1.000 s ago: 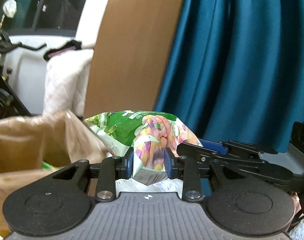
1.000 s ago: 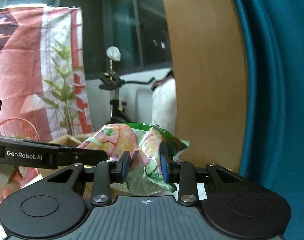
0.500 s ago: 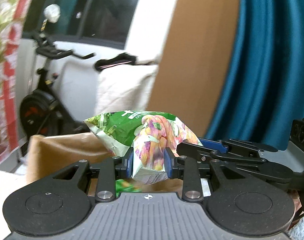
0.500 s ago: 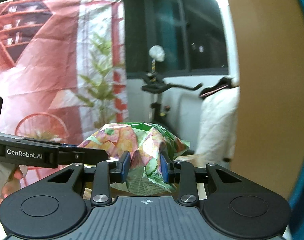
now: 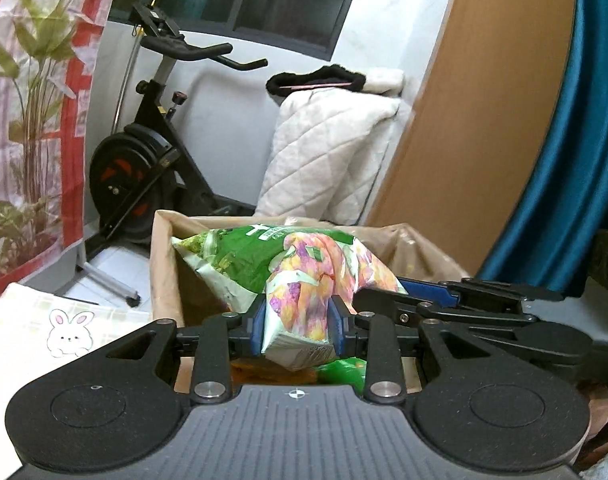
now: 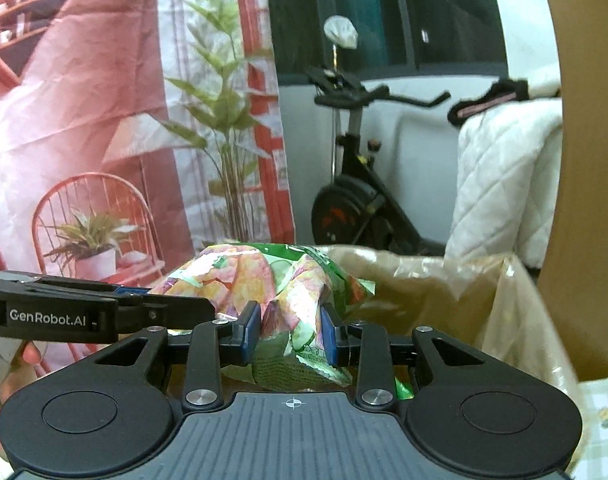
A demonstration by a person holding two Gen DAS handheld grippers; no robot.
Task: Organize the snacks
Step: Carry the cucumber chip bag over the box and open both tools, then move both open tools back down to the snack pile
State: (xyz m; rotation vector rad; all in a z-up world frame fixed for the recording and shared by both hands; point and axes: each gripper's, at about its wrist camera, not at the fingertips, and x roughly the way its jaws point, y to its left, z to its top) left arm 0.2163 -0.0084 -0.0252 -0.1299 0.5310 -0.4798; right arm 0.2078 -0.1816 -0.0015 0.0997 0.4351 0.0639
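Observation:
A green snack bag (image 5: 304,264) printed with pink and orange pictures hangs between both grippers, above an open cardboard box (image 5: 164,272) lined with clear plastic. My left gripper (image 5: 298,320) grips the bag's near left corner; its jaws are opening, with the blue pads touching the foil. My right gripper (image 6: 290,332) has the crumpled right end of the snack bag (image 6: 240,276) between its pads, and its jaws are opening too. The box (image 6: 503,320) stretches to the right there. Other green and orange packets (image 5: 343,372) lie inside the box.
Behind the box stand an exercise bike (image 5: 144,168), a white quilted cover (image 5: 327,160), a wooden board (image 5: 483,120) and a blue curtain (image 5: 575,160). A tablecloth with a bunny print (image 5: 68,328) lies at the left. A hand (image 6: 24,360) holds the left tool.
Both grippers have swung left with the bag held between them. The curtain and board slid out to the right, and the box opening now lies directly under the bag.

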